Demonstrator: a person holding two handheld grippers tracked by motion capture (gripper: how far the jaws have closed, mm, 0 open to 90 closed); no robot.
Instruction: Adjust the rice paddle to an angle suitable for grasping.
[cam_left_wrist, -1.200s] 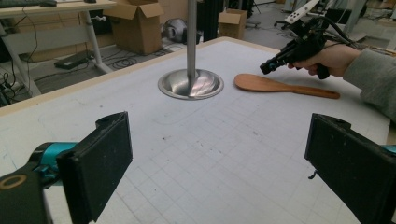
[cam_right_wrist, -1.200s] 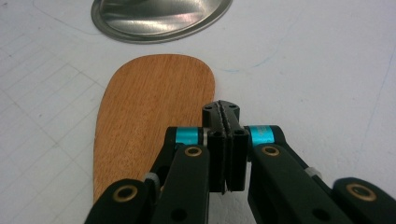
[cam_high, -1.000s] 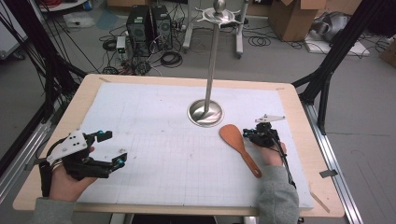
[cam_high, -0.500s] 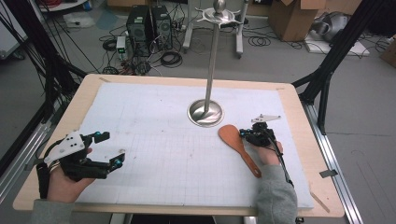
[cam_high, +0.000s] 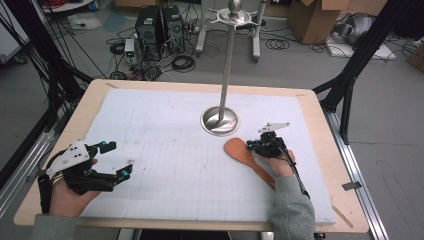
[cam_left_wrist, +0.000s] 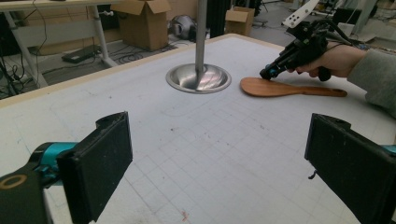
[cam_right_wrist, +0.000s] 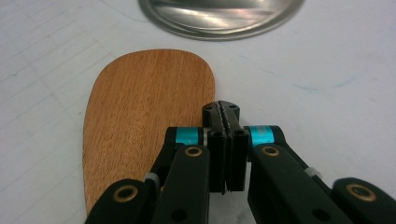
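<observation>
right claw, jaws together, sits over the flat brown wooden spatula; left claw apart; white gridded mat lies open between.

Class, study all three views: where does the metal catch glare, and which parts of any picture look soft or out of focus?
High view: the round polished steel stand base shows a bright sheen. Left gripper view: the base glints again, and the near black jaws look soft. Right gripper view: the flat wooden spatula grain is crisp, while the base at the top edge is streaked with reflections.
</observation>
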